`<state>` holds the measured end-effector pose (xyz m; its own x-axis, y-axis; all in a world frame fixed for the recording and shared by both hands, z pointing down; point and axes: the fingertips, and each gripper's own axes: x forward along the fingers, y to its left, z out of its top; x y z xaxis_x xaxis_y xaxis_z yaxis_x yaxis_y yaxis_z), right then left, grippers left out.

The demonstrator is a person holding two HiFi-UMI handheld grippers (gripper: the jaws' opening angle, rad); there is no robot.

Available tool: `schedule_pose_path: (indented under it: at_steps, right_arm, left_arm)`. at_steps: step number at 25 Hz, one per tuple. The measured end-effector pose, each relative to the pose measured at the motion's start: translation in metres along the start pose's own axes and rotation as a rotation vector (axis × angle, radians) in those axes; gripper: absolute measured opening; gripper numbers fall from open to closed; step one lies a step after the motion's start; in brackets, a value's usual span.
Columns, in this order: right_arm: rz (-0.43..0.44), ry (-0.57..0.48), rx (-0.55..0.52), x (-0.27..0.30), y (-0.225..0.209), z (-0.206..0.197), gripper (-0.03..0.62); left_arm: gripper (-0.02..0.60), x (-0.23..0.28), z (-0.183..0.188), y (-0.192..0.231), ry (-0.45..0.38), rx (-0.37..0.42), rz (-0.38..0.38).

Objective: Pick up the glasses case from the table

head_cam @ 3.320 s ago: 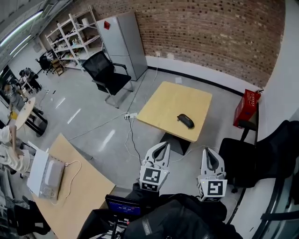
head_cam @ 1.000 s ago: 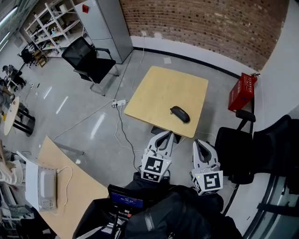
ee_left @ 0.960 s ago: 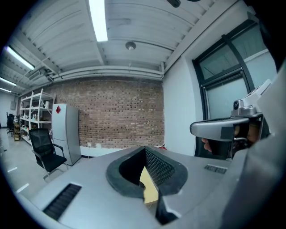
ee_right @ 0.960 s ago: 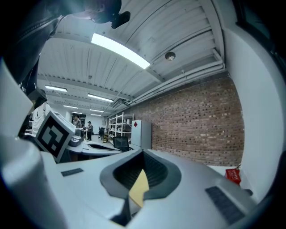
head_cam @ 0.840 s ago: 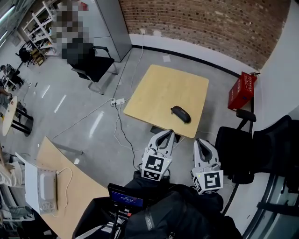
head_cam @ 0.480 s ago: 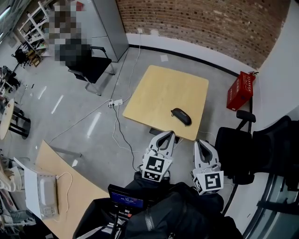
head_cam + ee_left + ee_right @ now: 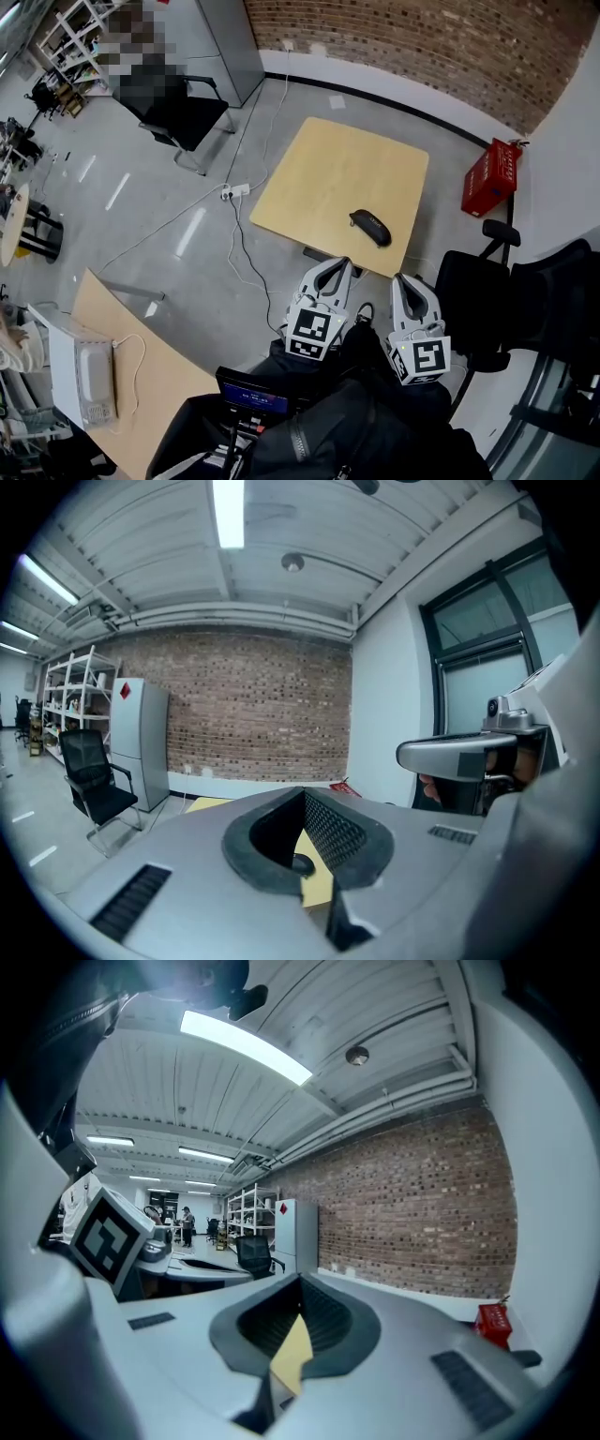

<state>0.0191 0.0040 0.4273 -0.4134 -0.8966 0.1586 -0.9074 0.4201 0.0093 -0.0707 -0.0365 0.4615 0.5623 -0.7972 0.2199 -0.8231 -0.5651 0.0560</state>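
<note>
The dark glasses case (image 7: 369, 227) is lying on the square wooden bench (image 7: 328, 173), close to the bench's near edge and toward its right corner. The left gripper (image 7: 340, 264) and the right gripper (image 7: 406, 279) are hovering side by side just short of that near edge, each with its jaws pressed together and gripping nothing, apart from the case.

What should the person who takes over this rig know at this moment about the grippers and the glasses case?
Left gripper: shut, holding nothing.
Right gripper: shut, holding nothing.
Both are short of the table, off its near edge.
Glasses case: lies on the table close to that edge, untouched.
Done: nothing yet.
Left: reach the case, open one gripper, grasp it and lift.
</note>
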Motion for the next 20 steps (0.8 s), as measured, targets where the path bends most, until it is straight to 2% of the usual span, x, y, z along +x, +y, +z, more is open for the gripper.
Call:
schedule_pose_path:
  at_steps: [6, 20]
  right_arm:
    - [0.059, -0.042, 0.024, 0.034, -0.011, 0.01, 0.005]
    - [0.107, -0.047, 0.027, 0.093, -0.099, 0.011, 0.005]
  left_arm:
    - [0.0, 0.02, 0.012, 0.027, -0.009, 0.005, 0.065]
    - [0.0, 0.125, 0.036, 0.031, 0.021, 0.014, 0.094]
